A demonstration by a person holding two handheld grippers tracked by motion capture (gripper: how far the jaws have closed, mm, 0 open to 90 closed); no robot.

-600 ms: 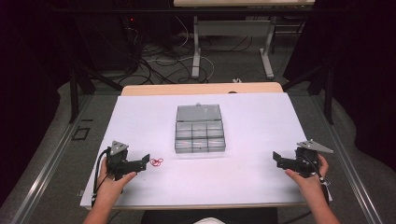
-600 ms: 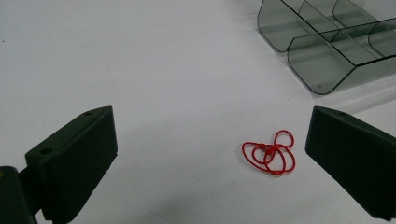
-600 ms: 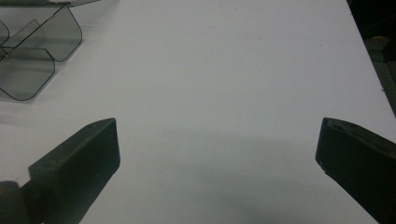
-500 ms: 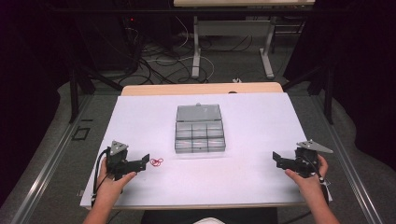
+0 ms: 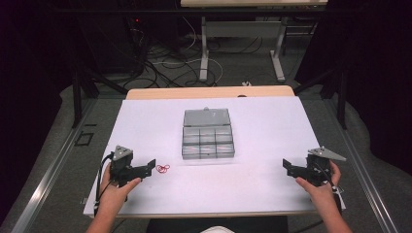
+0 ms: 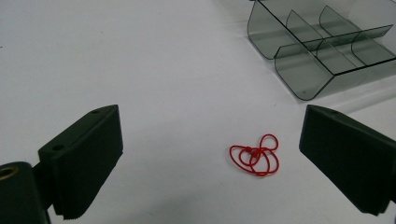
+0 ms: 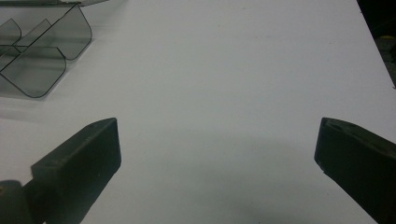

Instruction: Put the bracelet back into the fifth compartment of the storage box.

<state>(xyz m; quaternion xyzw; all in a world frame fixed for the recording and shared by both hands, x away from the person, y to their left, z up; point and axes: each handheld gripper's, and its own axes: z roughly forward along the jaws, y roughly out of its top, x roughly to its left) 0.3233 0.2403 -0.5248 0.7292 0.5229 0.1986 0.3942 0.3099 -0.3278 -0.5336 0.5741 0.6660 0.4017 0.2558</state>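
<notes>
**Mia:** What is the left claw (image 5: 151, 165) doing?

**Ben:** Its two black jaws are wide apart, with nothing between them. A hand holds it low over the white worktop (image 5: 262, 131), near the front left corner.

**Mia:** And where are the red rubber bands (image 6: 255, 155)?

**Ben:** They lie in a small tangled bunch flat on the worktop, just in front of the left claw's tips. In the left claw's own view they sit ahead of the gap, closer to the jaw on the right of that view. The jaws are not touching them.

**Mia:** What is past the bands?

**Ben:** A clear grey box (image 5: 208, 141) with little compartments. It sits in the middle of the worktop with its lid open and lying flat behind it. The bands are near its front left corner, outside the box.

**Mia:** And the right claw (image 5: 289, 167)?

**Ben:** It is far off, near the front right edge. Its jaws are wide apart too, over bare worktop, with nothing between them.
</notes>
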